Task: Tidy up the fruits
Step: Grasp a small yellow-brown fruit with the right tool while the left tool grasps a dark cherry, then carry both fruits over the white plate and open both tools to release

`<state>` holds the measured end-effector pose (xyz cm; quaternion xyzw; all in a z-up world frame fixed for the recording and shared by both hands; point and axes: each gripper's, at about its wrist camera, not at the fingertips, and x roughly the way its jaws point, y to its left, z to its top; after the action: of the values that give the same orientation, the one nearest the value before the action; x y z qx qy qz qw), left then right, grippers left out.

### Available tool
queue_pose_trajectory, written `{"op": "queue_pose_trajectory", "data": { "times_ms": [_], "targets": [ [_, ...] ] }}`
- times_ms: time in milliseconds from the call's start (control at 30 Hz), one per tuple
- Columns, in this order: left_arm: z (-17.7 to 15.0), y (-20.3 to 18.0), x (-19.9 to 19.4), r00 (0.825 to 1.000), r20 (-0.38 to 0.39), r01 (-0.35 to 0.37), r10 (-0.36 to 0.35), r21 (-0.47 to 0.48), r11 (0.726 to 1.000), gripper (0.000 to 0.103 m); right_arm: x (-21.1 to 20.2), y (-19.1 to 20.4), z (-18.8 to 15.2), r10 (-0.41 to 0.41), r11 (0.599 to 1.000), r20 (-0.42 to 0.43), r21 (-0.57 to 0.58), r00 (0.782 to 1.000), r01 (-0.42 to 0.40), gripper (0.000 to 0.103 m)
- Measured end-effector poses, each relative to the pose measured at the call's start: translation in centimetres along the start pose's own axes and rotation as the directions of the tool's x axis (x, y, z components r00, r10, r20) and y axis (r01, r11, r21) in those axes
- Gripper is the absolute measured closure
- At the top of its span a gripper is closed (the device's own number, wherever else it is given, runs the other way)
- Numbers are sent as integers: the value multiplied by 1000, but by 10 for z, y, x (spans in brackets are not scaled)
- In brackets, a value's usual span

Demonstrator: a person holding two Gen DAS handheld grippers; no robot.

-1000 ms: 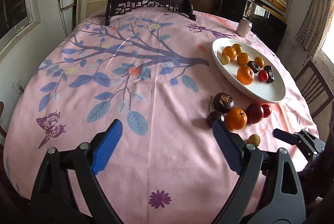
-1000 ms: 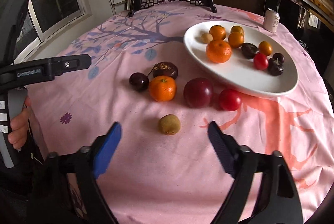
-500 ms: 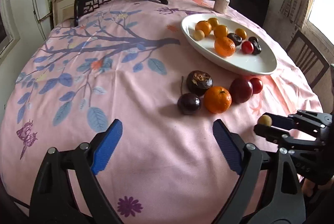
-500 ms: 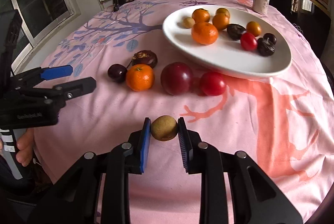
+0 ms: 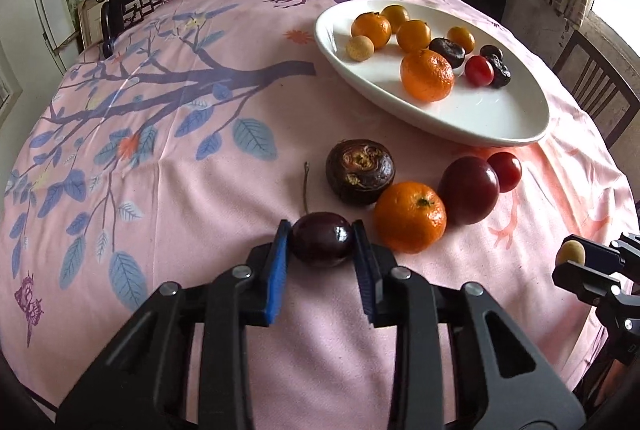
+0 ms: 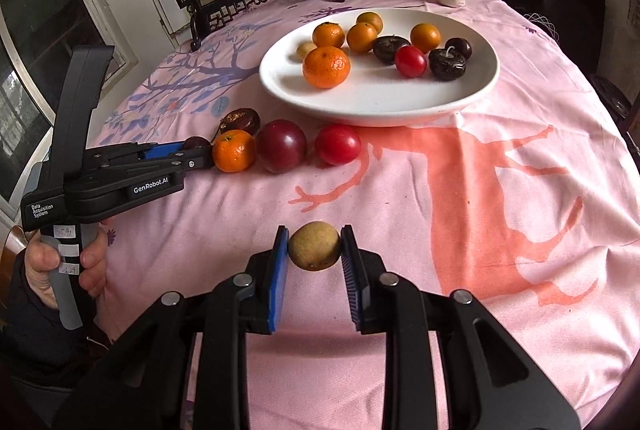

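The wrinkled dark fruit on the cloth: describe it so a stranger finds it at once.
Find the white plate on the pink tablecloth. Just before its near rim lies a row of loose fruit; the wrinkled dark fruit sits behind the orange. Only it is brown, squat and crinkled on top.

The left gripper (image 5: 321, 240) has come down from above the bare cloth to the dark cherry (image 5: 321, 238); its jaws have just been closing and now press on it; the right gripper (image 6: 314, 245) has shut on the small brown fruit (image 6: 314, 245) and raised it off the tablecloth (image 6: 440, 230).
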<state>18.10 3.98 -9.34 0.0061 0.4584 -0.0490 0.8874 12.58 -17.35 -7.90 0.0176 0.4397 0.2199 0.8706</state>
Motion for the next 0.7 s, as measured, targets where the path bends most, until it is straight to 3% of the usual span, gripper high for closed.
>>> {"op": "queue_pose_trajectory", "data": {
  "times_ms": [467, 700],
  "targets": [
    [-3, -6, -53, 993, 98, 63, -62, 1, 998, 72, -10, -9, 5, -6, 1000, 33, 25, 999, 5, 77],
    [36, -12, -59, 991, 113, 70, -74, 43, 997, 72, -14, -14, 25, -25, 1000, 46, -3, 999, 25, 77]
  ]
}}
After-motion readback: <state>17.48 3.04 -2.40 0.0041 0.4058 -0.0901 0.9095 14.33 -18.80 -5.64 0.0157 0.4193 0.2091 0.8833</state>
